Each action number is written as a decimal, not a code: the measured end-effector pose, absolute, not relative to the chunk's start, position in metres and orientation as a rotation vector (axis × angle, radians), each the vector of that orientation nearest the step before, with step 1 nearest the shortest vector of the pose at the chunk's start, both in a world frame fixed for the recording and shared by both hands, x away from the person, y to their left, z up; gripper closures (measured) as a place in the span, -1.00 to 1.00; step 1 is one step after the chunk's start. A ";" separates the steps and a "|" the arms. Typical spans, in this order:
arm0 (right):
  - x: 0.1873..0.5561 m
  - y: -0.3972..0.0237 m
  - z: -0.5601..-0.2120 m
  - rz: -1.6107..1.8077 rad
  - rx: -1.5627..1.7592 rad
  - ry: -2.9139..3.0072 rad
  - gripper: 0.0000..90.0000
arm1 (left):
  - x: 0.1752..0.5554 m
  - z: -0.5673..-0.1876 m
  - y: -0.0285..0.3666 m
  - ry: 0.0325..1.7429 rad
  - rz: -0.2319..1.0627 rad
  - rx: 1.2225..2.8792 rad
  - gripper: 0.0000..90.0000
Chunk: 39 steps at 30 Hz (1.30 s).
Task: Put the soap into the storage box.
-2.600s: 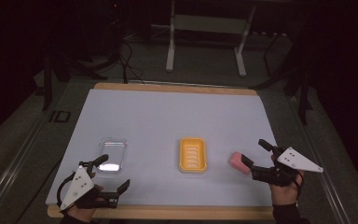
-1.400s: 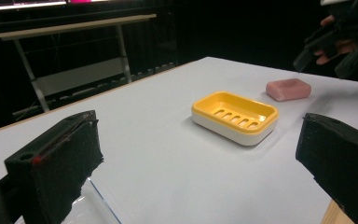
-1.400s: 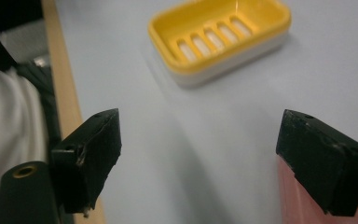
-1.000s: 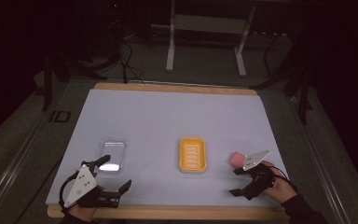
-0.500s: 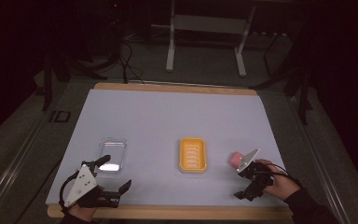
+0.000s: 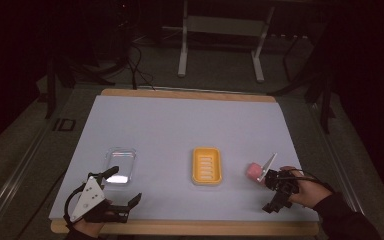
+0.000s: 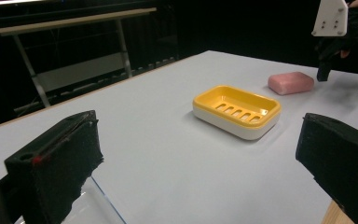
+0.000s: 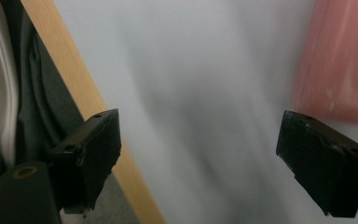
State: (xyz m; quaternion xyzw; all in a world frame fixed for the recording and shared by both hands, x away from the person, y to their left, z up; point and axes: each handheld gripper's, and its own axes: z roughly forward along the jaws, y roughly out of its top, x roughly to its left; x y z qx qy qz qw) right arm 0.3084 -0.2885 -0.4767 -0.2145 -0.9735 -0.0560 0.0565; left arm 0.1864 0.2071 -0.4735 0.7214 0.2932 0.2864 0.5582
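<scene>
Nothing has been picked up yet, as far as the pictures show. The pink soap bar (image 6: 253, 171) lies flat on the desk (image 6: 180, 125), to the right of the yellow soap dish (image 6: 206, 165) and clearly apart from it. The dish sits empty, its slotted floor bare. The likely job — putting the bar into the dish — is at its very start, with the grasp, the lift and the placing all left to do.

The right tongs (image 6: 276, 192) hang just beside the bar on its near side, jaws spread wide and holding nothing. In the right gripper view the pink bar fills the upper right corner, just beyond one jaw, not between the two; that view is blurred. The left tongs (image 6: 122, 187) rest low at the near-left edge of the desk, also open and empty, next to a clear plastic lid or tray (image 6: 120, 165) — which of the two I cannot tell.

The desk is covered by a pale, plain sheet with a wooden edge showing at front and back. The room around it is dark; a metal frame on legs (image 6: 220, 45) stands behind the desk, and cables trail on the floor at the back left
</scene>
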 end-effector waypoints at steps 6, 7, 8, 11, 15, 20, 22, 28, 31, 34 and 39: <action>0.313 -0.296 -0.474 -0.072 -0.676 -2.948 -0.73 | 0.186 -0.473 0.208 0.693 0.675 1.700 -0.99; 0.314 -0.297 -0.473 -0.065 -0.675 -2.949 -0.73 | 0.186 -0.473 0.208 0.693 0.675 1.701 -0.99; 0.314 -0.298 -0.473 -0.057 -0.680 -2.946 -0.73 | 0.186 -0.473 0.207 0.693 0.676 1.701 -0.99; 0.317 -0.302 -0.473 -0.037 -0.682 -2.955 -0.73 | 0.187 -0.473 0.207 0.693 0.676 1.701 -0.99; 0.320 -0.307 -0.472 -0.018 -0.694 -2.970 -0.74 | 0.187 -0.473 0.207 0.693 0.674 1.700 -0.99; 0.325 -0.314 -0.470 -0.037 -0.716 -3.000 -0.76 | 0.187 -0.473 0.208 0.693 0.673 1.700 -0.99; 0.328 -0.317 -0.470 -0.036 -0.728 -3.004 -0.77 | 0.187 -0.473 0.208 0.693 0.672 1.700 -0.99; 0.338 -0.326 -0.471 -0.052 -0.770 -3.022 -0.77 | 0.187 -0.473 0.208 0.692 0.669 1.700 -0.99; 0.341 -0.327 -0.473 -0.058 -0.785 -3.018 -0.77 | 0.187 -0.473 0.208 0.691 0.667 1.700 -0.99; 0.343 -0.328 -0.475 -0.072 -0.790 -3.026 -0.77 | 0.187 -0.473 0.208 0.691 0.666 1.701 -0.99; 0.348 -0.327 -0.473 -0.180 -0.824 -3.013 -0.71 | 0.187 -0.474 0.207 0.689 0.664 1.701 -0.99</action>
